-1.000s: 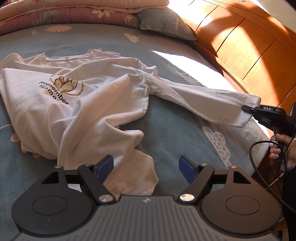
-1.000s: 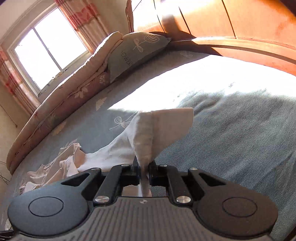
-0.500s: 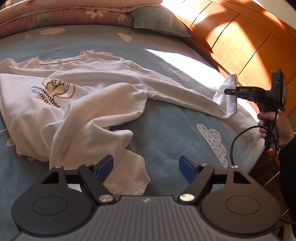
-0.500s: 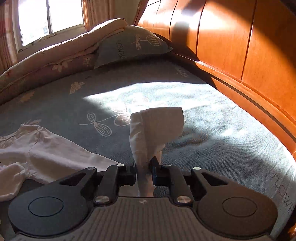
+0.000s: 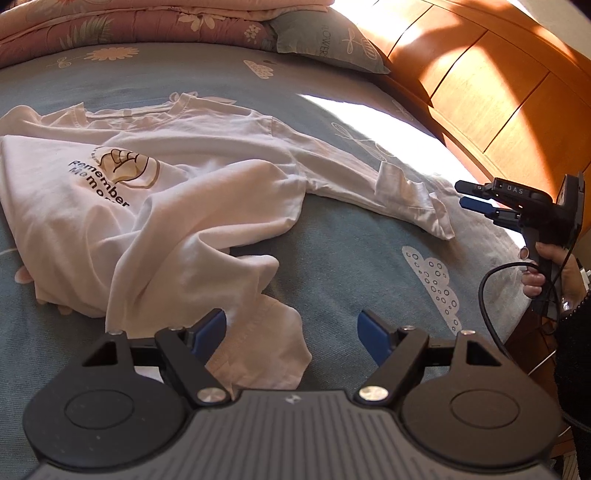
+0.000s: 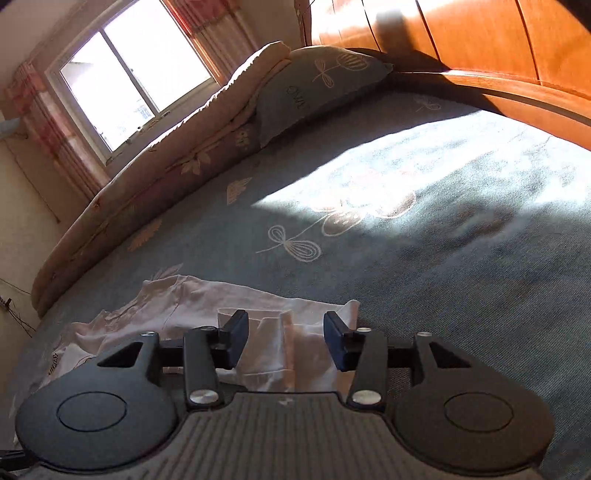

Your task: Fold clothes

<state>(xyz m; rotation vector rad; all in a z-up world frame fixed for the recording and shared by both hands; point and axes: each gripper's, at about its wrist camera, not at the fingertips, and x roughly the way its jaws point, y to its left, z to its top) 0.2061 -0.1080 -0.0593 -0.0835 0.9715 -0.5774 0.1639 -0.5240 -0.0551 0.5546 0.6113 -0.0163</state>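
Note:
A white long-sleeved shirt (image 5: 177, 206) with a fist print and the words "Remember Memo" lies rumpled on the blue bed sheet (image 5: 351, 273). One sleeve (image 5: 388, 184) stretches to the right, its cuff folded back and lying loose on the sheet. My right gripper (image 5: 463, 194) hovers just right of that cuff, jaws opening, pads off the cloth. From the right wrist camera the cuff (image 6: 291, 343) lies under and between the parted fingers of my right gripper (image 6: 286, 334). My left gripper (image 5: 291, 328) is open above the shirt's near hem (image 5: 273, 350), holding nothing.
A wooden headboard (image 5: 498, 85) runs along the right side of the bed. A pillow (image 5: 325, 44) and a folded floral quilt (image 5: 129, 22) lie at the far edge. A window (image 6: 129, 85) with curtains is behind. A person's hand (image 5: 546, 273) and cable sit at the bed's right edge.
The right gripper was shut on the sleeve cuff and held it up; its jaws have parted and the cuff has dropped onto the sheet. The left gripper stayed put.

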